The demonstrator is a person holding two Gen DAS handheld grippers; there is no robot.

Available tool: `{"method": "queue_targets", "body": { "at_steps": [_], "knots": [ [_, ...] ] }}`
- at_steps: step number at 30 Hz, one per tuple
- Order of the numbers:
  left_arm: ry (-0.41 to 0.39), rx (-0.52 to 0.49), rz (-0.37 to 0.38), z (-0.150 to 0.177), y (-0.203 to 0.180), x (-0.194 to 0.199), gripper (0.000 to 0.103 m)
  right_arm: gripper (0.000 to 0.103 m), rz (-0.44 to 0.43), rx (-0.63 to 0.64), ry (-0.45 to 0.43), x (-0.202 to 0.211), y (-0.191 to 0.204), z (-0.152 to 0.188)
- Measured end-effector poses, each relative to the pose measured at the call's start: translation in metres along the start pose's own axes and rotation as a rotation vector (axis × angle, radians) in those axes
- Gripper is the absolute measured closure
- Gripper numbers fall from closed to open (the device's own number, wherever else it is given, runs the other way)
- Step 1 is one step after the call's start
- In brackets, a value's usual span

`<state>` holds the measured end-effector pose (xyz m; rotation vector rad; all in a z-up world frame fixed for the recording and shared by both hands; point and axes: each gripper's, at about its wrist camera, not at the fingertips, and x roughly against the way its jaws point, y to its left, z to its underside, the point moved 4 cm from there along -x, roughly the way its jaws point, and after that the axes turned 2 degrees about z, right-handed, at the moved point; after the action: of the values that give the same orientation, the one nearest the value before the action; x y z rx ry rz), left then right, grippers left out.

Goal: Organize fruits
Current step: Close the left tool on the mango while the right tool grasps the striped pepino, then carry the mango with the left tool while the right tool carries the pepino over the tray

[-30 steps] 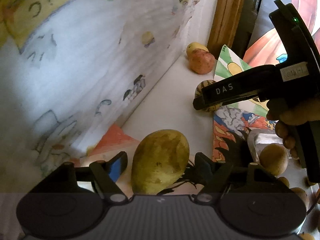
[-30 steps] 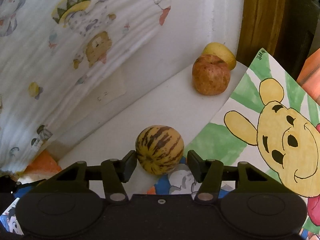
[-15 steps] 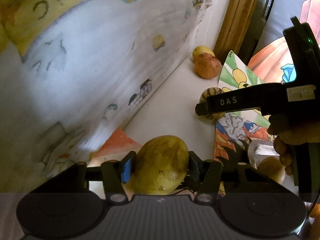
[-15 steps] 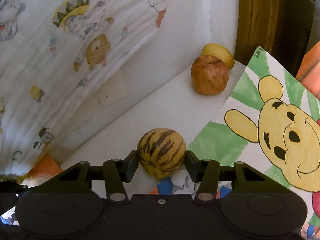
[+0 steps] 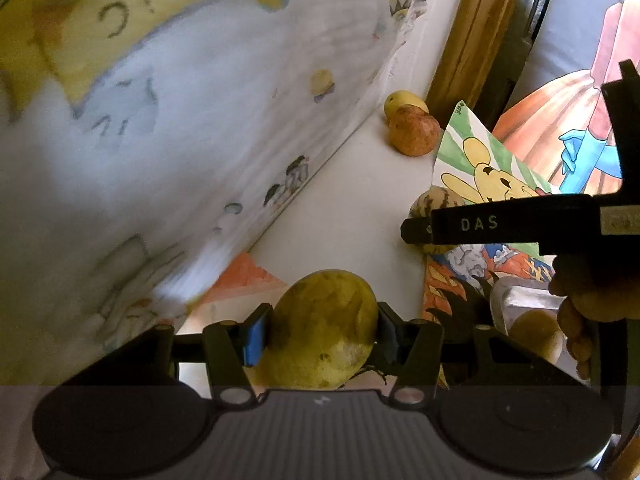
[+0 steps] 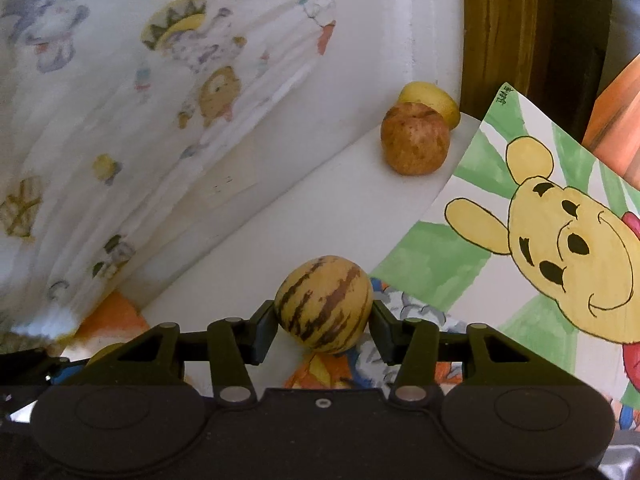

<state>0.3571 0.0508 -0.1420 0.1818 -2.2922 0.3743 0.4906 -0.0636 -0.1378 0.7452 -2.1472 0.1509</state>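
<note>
Both grippers clamped on fruit over the white ledge.

Left gripper (image 5: 320,330) closed on a yellow-green mango (image 5: 320,328), pads pressed to both flanks; right gripper (image 6: 323,322) closed likewise on a striped round melon (image 6: 324,304), at the corner of a bear drawing (image 6: 560,248). Farther along the white ledge (image 6: 340,208), near the wooden frame (image 6: 504,32), a reddish apple (image 6: 414,140) touching a yellow fruit (image 6: 432,100) behind. Printed cloth (image 6: 160,100) hanging leftward. Metal tray (image 5: 524,300) with a round brown fruit (image 5: 536,332) at right.
</note>
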Motion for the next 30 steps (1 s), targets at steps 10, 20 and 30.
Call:
{"method": "queue_targets", "body": {
  "at_steps": [10,20,30],
  "knots": [
    [0.013,0.022,-0.001,0.009,0.000,0.009,0.044,0.051,-0.033,0.026,-0.029,0.030,0.009,0.016],
    [-0.007,0.029,0.005,0.017,-0.018,0.024,0.044,0.051,-0.014,0.015,-0.095,0.082,-0.008,0.031],
    [-0.038,0.006,0.045,0.027,-0.055,0.046,0.044,0.051,0.037,-0.017,-0.133,0.140,-0.040,0.064]
  ]
}}
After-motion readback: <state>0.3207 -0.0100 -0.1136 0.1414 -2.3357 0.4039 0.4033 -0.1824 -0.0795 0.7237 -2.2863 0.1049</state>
